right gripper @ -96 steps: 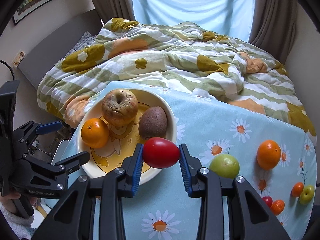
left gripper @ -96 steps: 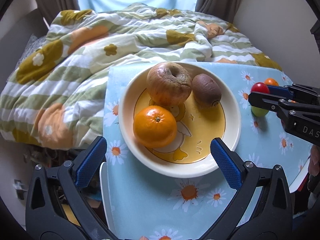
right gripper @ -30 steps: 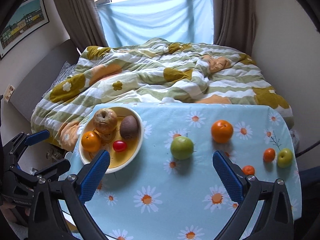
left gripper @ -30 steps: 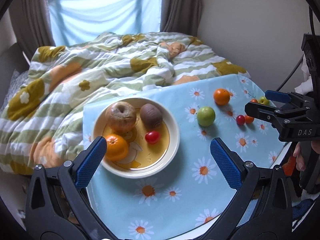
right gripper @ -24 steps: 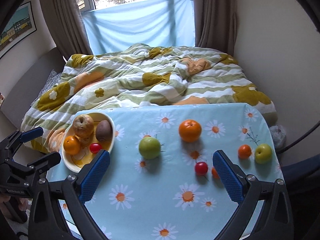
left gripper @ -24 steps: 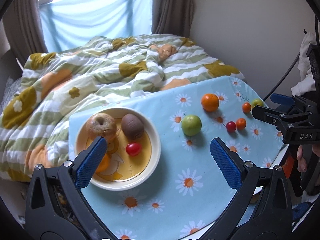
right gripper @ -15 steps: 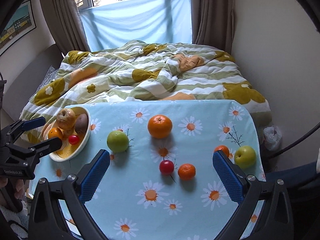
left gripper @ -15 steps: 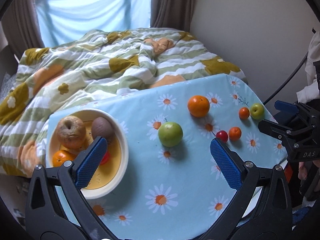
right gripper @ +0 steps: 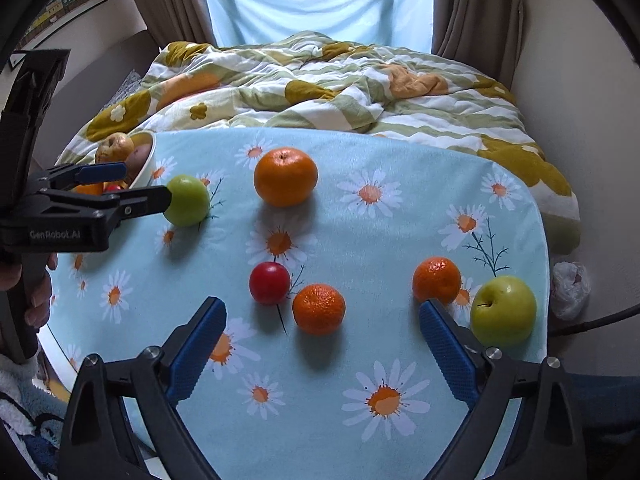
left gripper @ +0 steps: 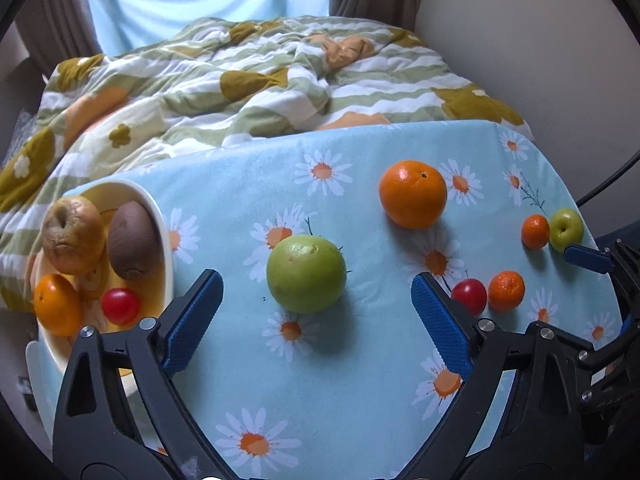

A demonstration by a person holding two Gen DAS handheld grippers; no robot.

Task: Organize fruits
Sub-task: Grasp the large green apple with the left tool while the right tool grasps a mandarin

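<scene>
In the right wrist view we only get a sliver of the bowl [right gripper: 149,160]: the left gripper [right gripper: 132,184] sits in front of it, so the orange and red fruit inside barely peek out. The hand [right gripper: 38,292] holding that gripper is cut off by the left edge. In the left wrist view the bowl's near-left rim runs behind the left fingers [left gripper: 192,320], and the right gripper [left gripper: 592,264] is mostly clipped at the right edge, so we can't read its jaws there.
</scene>
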